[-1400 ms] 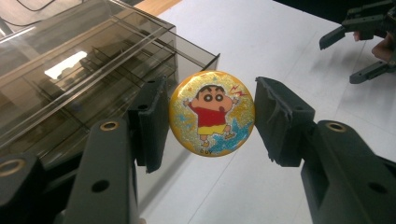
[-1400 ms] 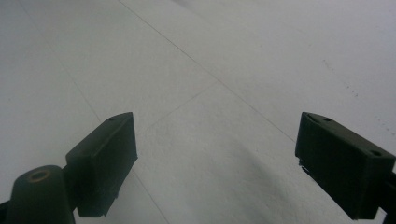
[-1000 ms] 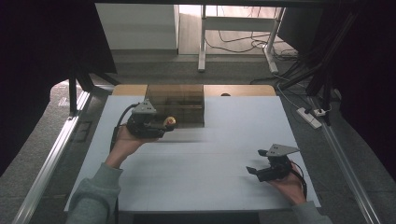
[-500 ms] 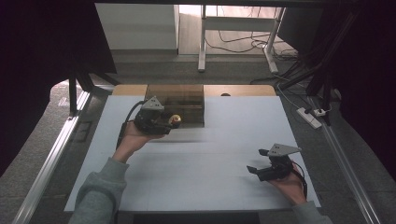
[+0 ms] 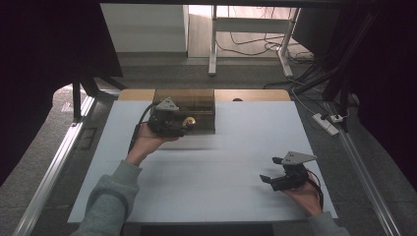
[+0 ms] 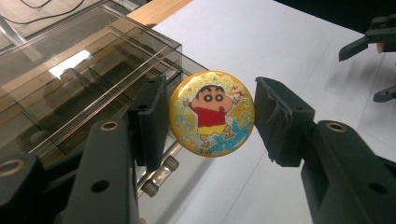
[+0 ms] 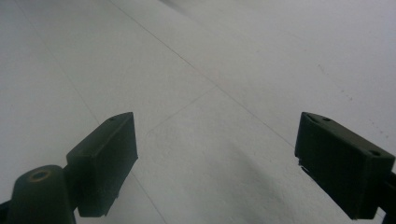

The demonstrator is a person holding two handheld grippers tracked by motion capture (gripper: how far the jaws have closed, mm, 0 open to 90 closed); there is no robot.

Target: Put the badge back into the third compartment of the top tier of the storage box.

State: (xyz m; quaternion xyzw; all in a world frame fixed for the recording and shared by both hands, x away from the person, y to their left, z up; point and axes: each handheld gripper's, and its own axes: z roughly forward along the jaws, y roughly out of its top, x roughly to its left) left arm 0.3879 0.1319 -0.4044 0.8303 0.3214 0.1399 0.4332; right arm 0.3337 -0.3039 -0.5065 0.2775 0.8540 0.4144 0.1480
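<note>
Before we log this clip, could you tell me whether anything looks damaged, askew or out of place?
Nothing stands out. The left gripper holds the round cartoon badge squarely beside the smoked plastic box; the right gripper rests open over the white table.

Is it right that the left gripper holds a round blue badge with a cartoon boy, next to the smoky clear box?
Not quite: the badge is yellow and glittery, not blue, as the left gripper view shows. The rest holds: the left gripper clamps it by its edges, next to the smoky clear box.
</note>
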